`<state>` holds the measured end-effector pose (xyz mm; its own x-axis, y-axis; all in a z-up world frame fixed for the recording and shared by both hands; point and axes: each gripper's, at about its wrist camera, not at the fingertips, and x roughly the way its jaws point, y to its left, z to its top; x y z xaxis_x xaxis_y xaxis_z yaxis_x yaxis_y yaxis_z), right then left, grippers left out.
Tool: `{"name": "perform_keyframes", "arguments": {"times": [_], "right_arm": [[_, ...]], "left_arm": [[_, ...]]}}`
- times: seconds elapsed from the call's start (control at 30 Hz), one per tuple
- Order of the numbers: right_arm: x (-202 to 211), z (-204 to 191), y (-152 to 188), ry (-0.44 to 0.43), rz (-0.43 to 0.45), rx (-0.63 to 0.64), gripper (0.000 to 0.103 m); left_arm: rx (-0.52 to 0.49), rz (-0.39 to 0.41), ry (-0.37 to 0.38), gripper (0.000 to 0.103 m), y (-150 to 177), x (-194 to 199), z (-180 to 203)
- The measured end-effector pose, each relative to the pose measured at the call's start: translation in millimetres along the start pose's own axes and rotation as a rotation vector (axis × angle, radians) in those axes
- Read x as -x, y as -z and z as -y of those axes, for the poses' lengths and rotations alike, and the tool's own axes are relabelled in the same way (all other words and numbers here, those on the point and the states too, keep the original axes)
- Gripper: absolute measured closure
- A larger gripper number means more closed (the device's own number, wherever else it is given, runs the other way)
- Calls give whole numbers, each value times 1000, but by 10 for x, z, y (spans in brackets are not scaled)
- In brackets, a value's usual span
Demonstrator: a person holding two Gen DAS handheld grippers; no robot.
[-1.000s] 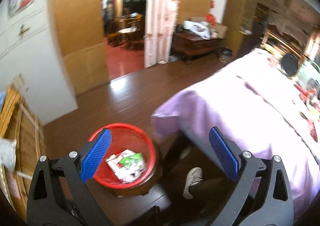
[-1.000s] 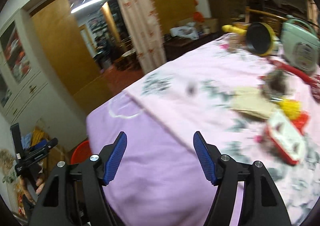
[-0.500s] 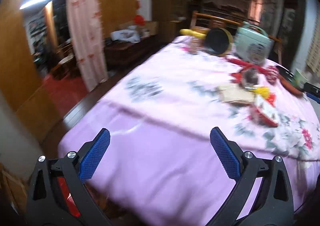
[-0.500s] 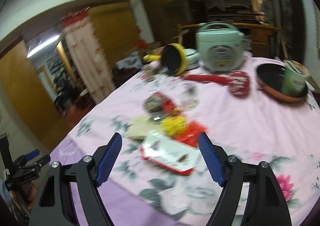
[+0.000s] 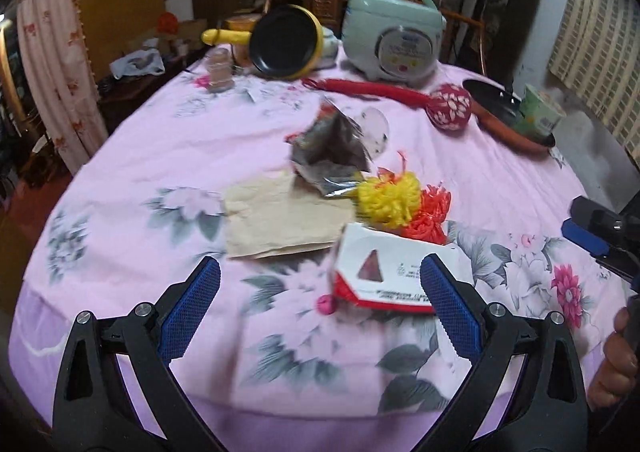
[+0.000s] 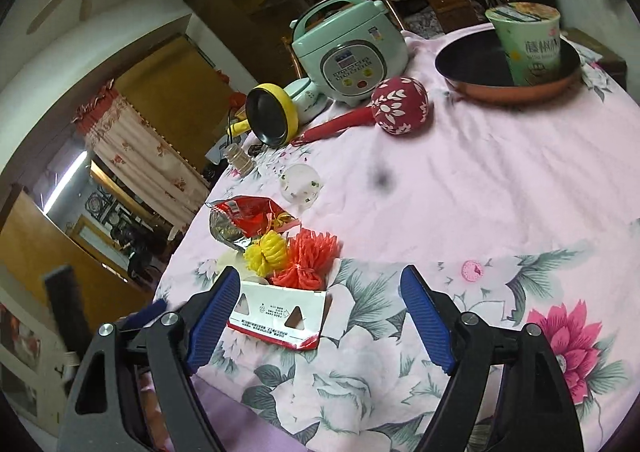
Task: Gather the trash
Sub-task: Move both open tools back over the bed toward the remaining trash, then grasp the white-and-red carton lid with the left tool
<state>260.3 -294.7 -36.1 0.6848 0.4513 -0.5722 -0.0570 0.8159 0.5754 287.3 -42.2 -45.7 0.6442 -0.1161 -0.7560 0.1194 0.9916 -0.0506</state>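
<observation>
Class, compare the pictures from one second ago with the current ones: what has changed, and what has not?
The left hand-held gripper swung from the red bin on the floor up to the table's trash; the right hand-held gripper advanced over the tablecloth to the red-and-white carton. Nothing was grasped; both jaws stay open and empty.

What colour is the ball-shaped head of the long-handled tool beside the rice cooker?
Dark red with white leaf shapes; the right wrist view shows it best.

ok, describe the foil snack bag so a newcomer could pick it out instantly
Start at the mint-green rice cooker at the far side of the pink floral tablecloth and come toward the camera to the trash cluster mid-table. The snack bag is its farthest piece: crumpled, torn open, silver inside and red outside, unlike the flat brown paper beside it.
</observation>
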Motion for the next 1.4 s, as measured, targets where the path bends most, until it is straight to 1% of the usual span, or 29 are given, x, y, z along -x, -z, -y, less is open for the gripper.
{"name": "perform_keyframes", "arguments": {"times": [0.1, 0.2, 0.27, 0.3, 0.33, 0.37, 0.4, 0.43, 0.5, 0.57, 0.63, 0.7, 0.83, 0.93, 1.0, 1.07, 1.17, 1.23, 1.27, 1.3, 1.37, 1.4], "right_arm": [[11, -7, -1, -13, -2, -5, 21], [36, -31, 3, -20, -2, 3, 21], [52, -34, 3, -17, 4, 8, 21], [57, -38, 1, -16, 6, 9, 21], [60, -38, -3, -15, 6, 9, 21], [59, -39, -2, -13, 7, 10, 21], [53, -38, -3, -11, 6, 9, 21], [45, -36, -2, -9, 4, 9, 21], [32, -39, 6, -4, 3, 13, 21], [20, -53, 15, 6, 3, 22, 21], [14, -71, 27, 14, 1, 31, 21], [-11, -90, 48, 27, -1, 44, 21], [-75, -117, 89, 40, -16, 57, 21], [-122, -118, 110, 50, -27, 60, 21], [-150, -111, 120, 53, -36, 58, 21], [-169, -109, 125, 52, -42, 56, 21], [-174, -120, 129, 57, -42, 63, 21], [-177, -123, 129, 56, -42, 64, 21], [-184, -126, 131, 57, -44, 65, 21], [-181, -123, 134, 57, -46, 64, 21], [-192, -117, 134, 52, -54, 61, 21], [-194, -116, 133, 51, -56, 60, 21]], "left_arm": [[24, -47, 14, 7, -32, -258, 60], [49, -75, 31, 7, -15, -407, 56], [46, -85, 71, 14, 24, -471, 80], [36, -92, 84, 31, 38, -473, 82], [23, -102, 103, 53, 62, -479, 103], [16, -98, 130, 57, 84, -448, 113], [10, -80, 137, 70, 92, -399, 112], [-4, -49, 139, 77, 102, -316, 106], [4, -11, 175, 84, 122, -152, 42], [12, 21, 177, 87, 133, -4, -45], [23, 64, 134, 88, 173, 171, -195], [49, 85, 111, 88, 224, 294, -378], [110, 90, 104, 87, 346, 403, -699], [131, 90, 92, 84, 435, 420, -807], [133, 76, 92, 77, 483, 409, -846], [133, 59, 91, 54, 501, 372, -847], [144, 56, 75, 36, 511, 315, -859], [144, 58, 72, 30, 488, 275, -856], [138, 59, 66, 28, 460, 248, -841], [115, 60, 63, 28, 410, 214, -807], [57, 73, 73, 20, 323, 172, -726], [-1, 84, 70, 18, 276, 144, -643]]}}
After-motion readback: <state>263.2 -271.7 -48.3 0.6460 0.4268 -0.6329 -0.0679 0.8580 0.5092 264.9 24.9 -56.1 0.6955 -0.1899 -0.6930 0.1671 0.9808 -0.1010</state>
